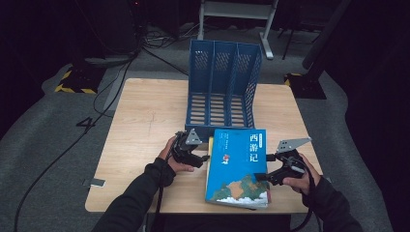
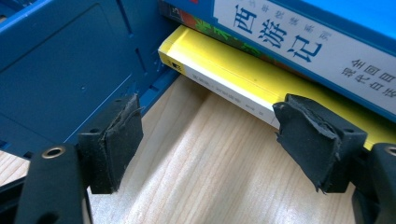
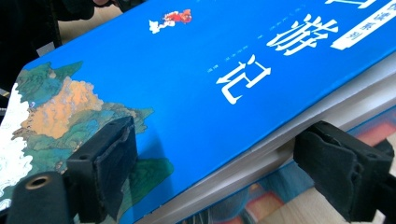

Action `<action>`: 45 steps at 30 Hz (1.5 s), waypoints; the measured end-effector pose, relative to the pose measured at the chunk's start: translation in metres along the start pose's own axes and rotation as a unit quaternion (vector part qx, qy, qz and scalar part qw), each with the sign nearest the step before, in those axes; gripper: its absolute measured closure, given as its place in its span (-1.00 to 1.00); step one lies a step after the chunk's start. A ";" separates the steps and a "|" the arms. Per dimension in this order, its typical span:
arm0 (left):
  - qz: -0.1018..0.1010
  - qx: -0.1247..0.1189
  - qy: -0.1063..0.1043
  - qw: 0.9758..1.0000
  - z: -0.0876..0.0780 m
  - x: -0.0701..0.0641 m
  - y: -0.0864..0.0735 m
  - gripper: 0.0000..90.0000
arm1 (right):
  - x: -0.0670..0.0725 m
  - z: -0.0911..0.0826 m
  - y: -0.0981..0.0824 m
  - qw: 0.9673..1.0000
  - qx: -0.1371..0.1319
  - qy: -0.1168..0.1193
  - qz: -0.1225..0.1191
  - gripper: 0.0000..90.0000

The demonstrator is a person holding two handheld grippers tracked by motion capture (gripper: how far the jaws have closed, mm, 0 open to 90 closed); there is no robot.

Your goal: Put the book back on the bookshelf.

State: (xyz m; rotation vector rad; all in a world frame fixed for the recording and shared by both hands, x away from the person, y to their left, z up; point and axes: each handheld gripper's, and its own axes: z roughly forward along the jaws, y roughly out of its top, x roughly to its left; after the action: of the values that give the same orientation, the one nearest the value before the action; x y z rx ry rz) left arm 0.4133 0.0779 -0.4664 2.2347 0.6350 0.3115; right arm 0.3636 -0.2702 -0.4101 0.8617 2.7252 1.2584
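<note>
the blue book [image 1: 238, 166] lies flat at the near edge of the table [image 1: 145, 116], on top of other books, just in front of the blue file rack [image 1: 222, 82]. it looks thick, heavy and stiff, with a smooth cover, so its side edges look best to hold. the right tongs [image 1: 263, 175] stand wide apart around its right edge, not pressing. the left tongs [image 1: 205, 155] are apart too, empty, beside the yellow book [image 2: 219, 74] under it.

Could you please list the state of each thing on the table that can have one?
Blue book: closed, flat on top of the stack.
Yellow book: closed, flat under the blue book.
File rack: upright, slots empty.
Left gripper: open, by the stack's spines.
Right gripper: open, jaws straddling the blue book's edge.
</note>
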 end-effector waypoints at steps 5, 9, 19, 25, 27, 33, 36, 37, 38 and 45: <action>-0.001 0.004 -0.007 1.000 0.000 0.000 -0.003 -0.51 | -0.002 0.002 0.005 1.000 -0.027 0.003 -0.007 -0.39; -0.003 0.000 -0.007 1.000 0.000 0.001 -0.002 -0.51 | -0.006 0.007 0.008 0.999 -0.031 0.023 -0.011 -0.35; -0.020 -0.005 -0.018 1.000 0.002 0.005 -0.005 -0.43 | -0.016 0.028 0.021 0.994 -0.056 0.088 0.006 0.22; -0.033 -0.012 -0.036 0.999 0.001 0.010 -0.012 0.02 | -0.012 0.038 0.030 0.994 -0.063 0.093 -0.013 0.28; -0.028 -0.022 -0.039 0.999 -0.002 0.010 -0.012 0.16 | -0.012 0.039 0.031 0.993 -0.067 0.095 -0.018 0.28; -0.036 -0.062 -0.051 0.996 -0.013 0.010 -0.006 0.45 | -0.008 0.032 0.032 0.991 -0.091 0.087 -0.041 0.29; -0.035 -0.081 -0.053 0.995 -0.020 0.012 0.001 0.52 | -0.008 0.025 0.033 0.988 -0.121 0.082 -0.047 0.35; -0.032 -0.094 -0.056 0.993 -0.024 0.015 0.010 0.52 | -0.007 0.022 0.034 0.987 -0.131 0.077 -0.054 0.36; -0.032 -0.094 -0.056 0.993 -0.024 0.015 0.010 0.54 | -0.007 0.022 0.034 0.987 -0.131 0.077 -0.054 0.36; -0.027 -0.129 -0.074 0.989 -0.031 0.017 0.031 0.66 | -0.001 0.006 0.037 0.980 -0.165 0.068 -0.085 0.44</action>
State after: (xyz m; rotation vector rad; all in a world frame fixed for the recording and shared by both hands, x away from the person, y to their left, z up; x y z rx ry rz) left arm 0.4260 0.0886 -0.4220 1.9688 0.5422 0.1871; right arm 0.3830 -0.2469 -0.3883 0.5171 2.5066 1.7178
